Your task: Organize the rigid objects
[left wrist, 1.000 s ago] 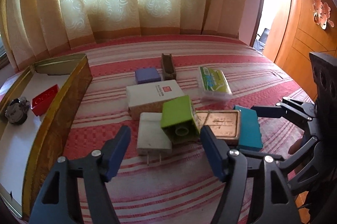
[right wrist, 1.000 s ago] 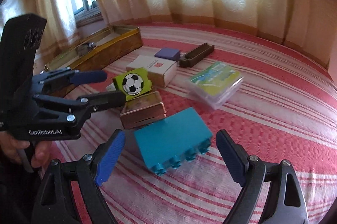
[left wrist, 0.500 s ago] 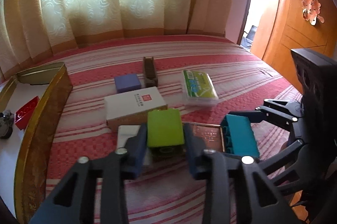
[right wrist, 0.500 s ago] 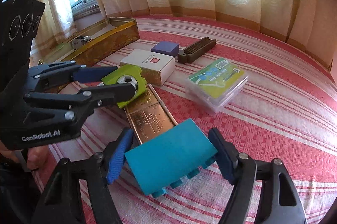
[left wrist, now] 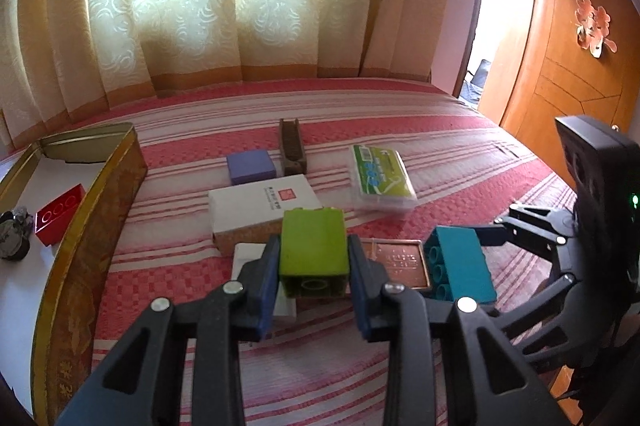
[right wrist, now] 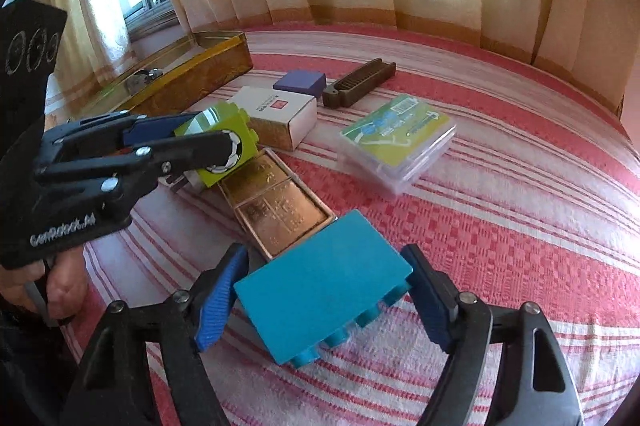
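Two tongs (left wrist: 313, 266) (right wrist: 324, 300), each gripping one brick (left wrist: 313, 252) (right wrist: 320, 286).

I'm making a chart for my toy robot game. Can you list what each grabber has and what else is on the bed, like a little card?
Left gripper: shut on the lime-green plastic building block.
Right gripper: jaws opening, with the teal plastic building block between them.
Surface: red and white striped bedspread.
Between the blocks: flat copper-coloured metal tin.
Behind: white cardboard box, small purple box, brown comb-like holder, clear plastic case with green label.
Container: gold rectangular tin holding a red brick.
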The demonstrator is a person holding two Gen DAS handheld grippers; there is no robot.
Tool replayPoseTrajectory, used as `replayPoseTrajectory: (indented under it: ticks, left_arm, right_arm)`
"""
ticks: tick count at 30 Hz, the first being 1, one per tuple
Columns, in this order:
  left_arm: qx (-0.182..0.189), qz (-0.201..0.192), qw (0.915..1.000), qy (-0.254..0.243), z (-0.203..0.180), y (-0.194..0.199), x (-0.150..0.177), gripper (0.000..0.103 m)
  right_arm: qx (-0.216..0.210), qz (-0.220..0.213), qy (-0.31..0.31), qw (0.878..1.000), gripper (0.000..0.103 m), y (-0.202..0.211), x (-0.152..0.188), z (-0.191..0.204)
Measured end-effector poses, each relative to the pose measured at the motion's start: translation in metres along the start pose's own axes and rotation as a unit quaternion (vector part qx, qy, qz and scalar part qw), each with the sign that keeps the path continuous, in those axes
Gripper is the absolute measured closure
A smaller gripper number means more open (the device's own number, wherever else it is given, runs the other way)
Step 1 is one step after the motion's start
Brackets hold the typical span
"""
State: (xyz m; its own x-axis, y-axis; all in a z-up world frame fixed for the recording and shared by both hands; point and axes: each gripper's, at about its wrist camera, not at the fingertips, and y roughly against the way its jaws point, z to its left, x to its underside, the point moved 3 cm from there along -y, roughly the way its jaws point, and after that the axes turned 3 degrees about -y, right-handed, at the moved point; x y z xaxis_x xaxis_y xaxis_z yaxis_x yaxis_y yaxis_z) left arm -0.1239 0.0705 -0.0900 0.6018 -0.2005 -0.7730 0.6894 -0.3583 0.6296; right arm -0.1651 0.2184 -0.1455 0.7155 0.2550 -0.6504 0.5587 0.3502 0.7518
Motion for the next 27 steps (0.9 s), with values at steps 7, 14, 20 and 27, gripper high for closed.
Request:
replayPoseTrajectory:
  ticks: [7,14,20,27]
  left_arm:
    - [-0.018,-0.021,0.9996,0.009,0.004,0.008,0.000,0.072]
    - [-0.038,-0.038,0.9985,0.002,0.002,0.014,-0.001,0.072]
    - [-0.043,-0.046,0.9980,0.007,0.003,0.017,-0.002,0.072]
    - [-0.046,-0.055,0.9974,0.011,0.005,0.020,-0.001,0.072]
  right_arm:
    - [-0.007,-0.010,-0.011,1.000,0.026,0.004,0.006,-0.002]
    - [0.002,-0.047,-0.019,0.999,0.027,0.018,0.008,-0.004]
    - [0.027,-0.108,-0.021,0.994,0.027,0.038,-0.008,-0.005]
    - [0.038,-0.148,-0.032,0.988,0.027,0.042,-0.020,-0.007]
